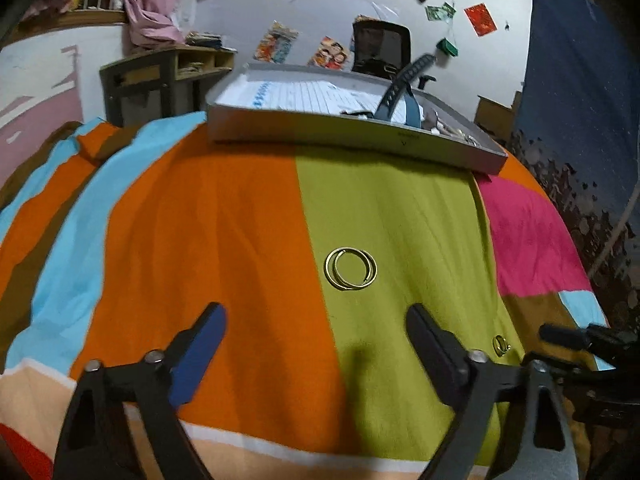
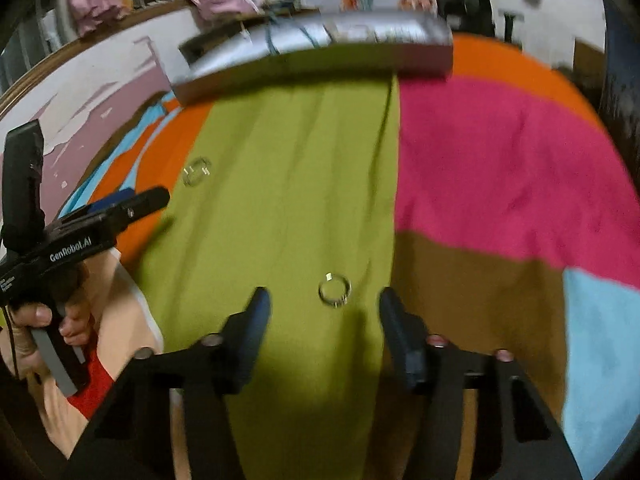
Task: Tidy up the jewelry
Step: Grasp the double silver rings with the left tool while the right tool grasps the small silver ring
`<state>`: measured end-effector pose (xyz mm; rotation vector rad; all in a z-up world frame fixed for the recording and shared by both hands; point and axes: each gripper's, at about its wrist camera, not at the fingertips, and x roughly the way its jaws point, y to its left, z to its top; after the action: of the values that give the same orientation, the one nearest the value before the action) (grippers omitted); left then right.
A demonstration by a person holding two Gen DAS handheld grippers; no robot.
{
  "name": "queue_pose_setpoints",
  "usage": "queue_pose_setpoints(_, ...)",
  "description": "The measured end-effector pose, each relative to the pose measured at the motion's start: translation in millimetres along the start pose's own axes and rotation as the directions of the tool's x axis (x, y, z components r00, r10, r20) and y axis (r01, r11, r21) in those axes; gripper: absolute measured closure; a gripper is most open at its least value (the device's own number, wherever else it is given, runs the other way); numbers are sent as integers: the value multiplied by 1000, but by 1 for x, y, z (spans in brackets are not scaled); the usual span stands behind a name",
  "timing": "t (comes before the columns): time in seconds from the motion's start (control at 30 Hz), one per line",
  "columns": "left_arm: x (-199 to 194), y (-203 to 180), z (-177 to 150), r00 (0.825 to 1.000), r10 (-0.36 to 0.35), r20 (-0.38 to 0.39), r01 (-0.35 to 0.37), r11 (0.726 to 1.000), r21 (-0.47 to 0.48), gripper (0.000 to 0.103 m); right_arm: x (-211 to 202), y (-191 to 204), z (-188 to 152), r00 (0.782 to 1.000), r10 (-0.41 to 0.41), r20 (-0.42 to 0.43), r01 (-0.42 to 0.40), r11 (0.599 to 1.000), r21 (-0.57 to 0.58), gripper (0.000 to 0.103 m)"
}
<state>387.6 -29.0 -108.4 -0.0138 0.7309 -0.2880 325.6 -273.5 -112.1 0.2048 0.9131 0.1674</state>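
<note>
Two overlapping gold hoop bangles (image 1: 351, 268) lie flat on the green stripe of the bedspread, a little ahead of my open left gripper (image 1: 316, 320). A small gold ring (image 1: 501, 345) rests on the green cloth to its right, close to the right gripper's tip (image 1: 560, 334). In the right wrist view the ring (image 2: 335, 289) sits just ahead of my open right gripper (image 2: 325, 304), between the finger lines. The bangles (image 2: 196, 171) show blurred at upper left, near the left gripper's tip (image 2: 154, 199). A grey tray (image 1: 360, 134) holds a watch strap (image 1: 400, 88) and small items.
The striped bedspread (image 1: 224, 232) covers the whole surface. The grey tray (image 2: 320, 60) lies along its far edge. A person's hand (image 2: 44, 328) holds the left gripper handle at lower left. A wooden desk (image 1: 160, 76) and an office chair (image 1: 382, 50) stand behind.
</note>
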Motion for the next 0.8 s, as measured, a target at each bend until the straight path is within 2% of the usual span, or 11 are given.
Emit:
queue_pose_setpoints(0.1, 13, 1, 2, 1000, -24, -11, 25, 1000, 8, 31, 13, -2, -6, 999, -10, -35, 10, 1000, 10, 75)
queue_pose_setpoints(0.17, 20, 0, 5, 1000, -30, -7, 30, 999, 11, 39, 21, -1, -9, 998, -15, -53, 16, 1000, 9, 78)
queue_pose_setpoints(0.27, 26, 0, 8, 1000, -28, 4, 28, 999, 21, 45, 32, 3, -12, 997, -31, -69, 31, 999, -13, 79)
queue_pose_setpoints(0.53, 29, -7, 13, 999, -41, 34, 39, 997, 71, 47, 41, 10, -1, 999, -28, -27, 27, 999, -27, 79)
queue_pose_setpoints(0.6, 29, -14, 13, 998, -52, 41, 47, 993, 105, 50, 43, 8, 6, 1000, -21, -16, 21, 999, -26, 79)
queue_pose_setpoints(0.67, 31, -19, 11, 998, -64, 29, 59, 989, 135, 62, 43, 5, 8, 1000, -10, -3, 10, 1000, -29, 82)
queue_pose_setpoints(0.73, 36, -23, 11, 998, -59, 8, 57, 986, 155, 66, 45, 3, 11, 1000, -2, 5, 2, 999, -32, 84)
queue_pose_setpoints(0.8, 40, -22, 11, 998, -60, -7, 60, 987, 152, 67, 43, 2, 11, 1000, 4, 9, -4, 999, -33, 85)
